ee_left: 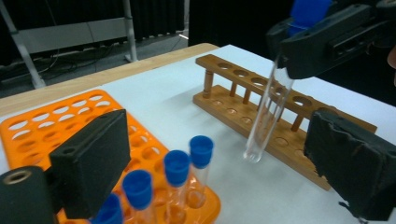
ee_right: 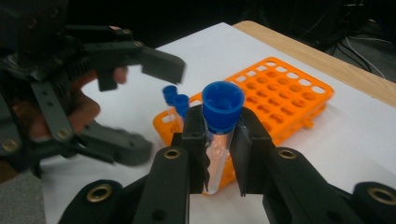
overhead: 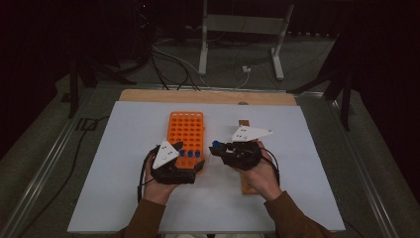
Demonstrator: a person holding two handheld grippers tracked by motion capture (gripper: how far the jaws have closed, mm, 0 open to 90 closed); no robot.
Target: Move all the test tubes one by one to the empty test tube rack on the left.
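Observation:
A clear test tube with a blue cap (ee_right: 219,122) stands upright between the pads of my right gripper (ee_right: 218,144), which is shut on it just below the cap. In the left gripper view that tube (ee_left: 267,116) hangs tilted above the white mat, in front of the wooden rack (ee_left: 243,109). My left gripper (ee_left: 219,170) is open over the near end of the orange rack (overhead: 187,128), with nothing pressed between its pads. Several blue-capped tubes (ee_left: 201,163) stand in that rack's near row. In the high view the left gripper (overhead: 188,156) and right gripper (overhead: 218,148) sit side by side.
The wooden rack (overhead: 244,123) lies right of the orange one, mostly under my right hand, with its holes bare. A white mat (overhead: 119,163) covers the wooden table (overhead: 148,95). Cables and a metal stand (overhead: 242,29) lie on the floor beyond.

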